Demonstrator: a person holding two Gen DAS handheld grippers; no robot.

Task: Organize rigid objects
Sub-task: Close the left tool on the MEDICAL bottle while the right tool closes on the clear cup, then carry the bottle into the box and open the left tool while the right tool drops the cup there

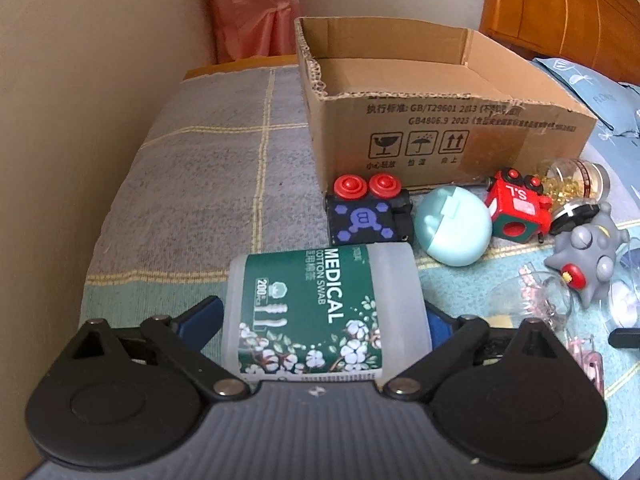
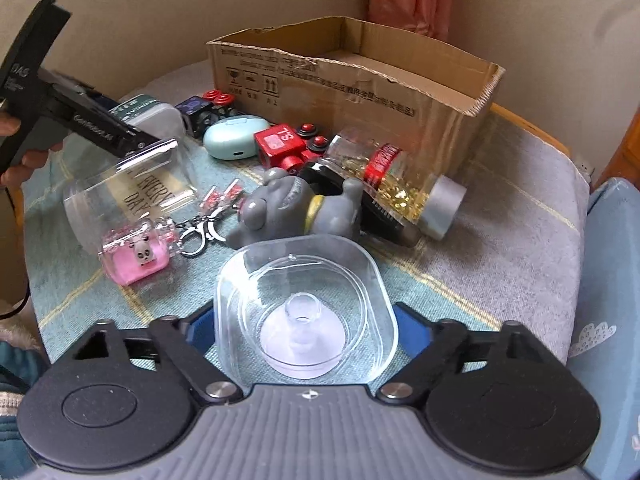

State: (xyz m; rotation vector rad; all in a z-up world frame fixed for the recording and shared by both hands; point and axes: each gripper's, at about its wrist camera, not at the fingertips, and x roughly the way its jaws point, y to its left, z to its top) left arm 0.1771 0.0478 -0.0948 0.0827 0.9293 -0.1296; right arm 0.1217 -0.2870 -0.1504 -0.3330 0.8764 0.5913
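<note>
Gripping a white plastic cotton-swab tub with a green label [image 1: 320, 316], the left gripper [image 1: 324, 320] fingers are closed on it. The right gripper [image 2: 306, 320] clamps a clear square plastic lid [image 2: 306, 312]. Next, both likely need carrying over the brown cardboard box [image 1: 440, 92] rim.

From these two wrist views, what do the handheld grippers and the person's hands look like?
Both grippers, left gripper and right gripper, share a ribbed grey body, two round black discs, black linkage arms with silver pins, and blue fingers. The right view shows the left unit's black handle with white lettering, bare fingers around it, a thin black cable, and a dark teal sleeve.
</note>
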